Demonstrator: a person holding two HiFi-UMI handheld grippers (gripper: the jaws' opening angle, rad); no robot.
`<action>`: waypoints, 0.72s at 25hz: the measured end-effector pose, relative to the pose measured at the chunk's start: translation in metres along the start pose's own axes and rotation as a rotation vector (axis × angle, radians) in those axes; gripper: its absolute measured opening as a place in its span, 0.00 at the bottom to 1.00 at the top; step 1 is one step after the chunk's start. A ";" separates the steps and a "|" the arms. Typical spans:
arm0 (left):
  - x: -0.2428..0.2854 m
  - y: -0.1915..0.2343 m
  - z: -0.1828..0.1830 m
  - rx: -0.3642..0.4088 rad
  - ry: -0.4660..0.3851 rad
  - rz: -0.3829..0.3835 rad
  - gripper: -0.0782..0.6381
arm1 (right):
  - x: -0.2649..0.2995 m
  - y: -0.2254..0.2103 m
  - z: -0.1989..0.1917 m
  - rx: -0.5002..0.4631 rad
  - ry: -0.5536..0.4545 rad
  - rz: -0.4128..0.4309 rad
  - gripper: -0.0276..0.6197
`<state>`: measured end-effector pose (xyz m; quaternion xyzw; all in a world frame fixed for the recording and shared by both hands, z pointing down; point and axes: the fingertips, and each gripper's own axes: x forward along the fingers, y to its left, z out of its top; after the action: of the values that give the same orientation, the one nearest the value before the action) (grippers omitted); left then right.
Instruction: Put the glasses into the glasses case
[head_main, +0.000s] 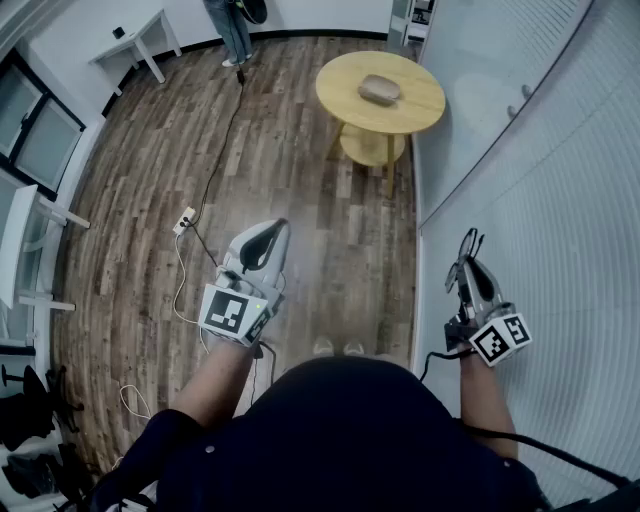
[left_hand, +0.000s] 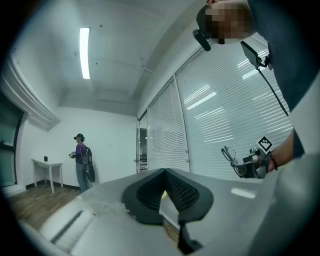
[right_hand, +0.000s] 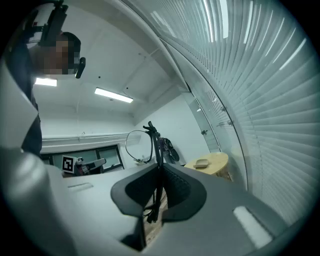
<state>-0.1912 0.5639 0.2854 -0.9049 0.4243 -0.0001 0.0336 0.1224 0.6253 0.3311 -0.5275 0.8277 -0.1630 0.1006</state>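
The person's dark navy shirt (head_main: 340, 430) fills the foreground. At left the grey left gripper (head_main: 272, 238) is closed, seemingly on nothing. At right the right gripper (head_main: 468, 250) pinches thin black wire-framed glasses (right_hand: 158, 150) upright. The tan oval glasses case (head_main: 380, 90) lies well ahead and leftward on the round wooden table (head_main: 420, 112), between the 2 grippers' lines.

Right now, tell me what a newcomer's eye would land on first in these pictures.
The glasses stand out first, pinched in the right tool beside the white blinds at the head view's right. Next comes the round wooden table at the top of that view, with the tan glasses case lying on it. The left tool hangs over the wood floor, shut and empty.
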 end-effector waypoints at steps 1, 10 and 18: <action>0.003 0.000 -0.001 0.003 0.003 0.005 0.12 | 0.003 -0.003 0.000 0.002 -0.002 0.008 0.09; 0.014 -0.018 0.001 -0.002 0.022 0.022 0.12 | -0.004 -0.018 0.011 0.009 -0.009 0.046 0.09; 0.025 -0.038 -0.012 0.027 0.052 0.048 0.12 | -0.006 -0.042 0.011 -0.020 -0.036 0.106 0.09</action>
<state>-0.1468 0.5681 0.2991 -0.8937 0.4465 -0.0285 0.0347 0.1639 0.6128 0.3361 -0.4868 0.8541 -0.1396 0.1187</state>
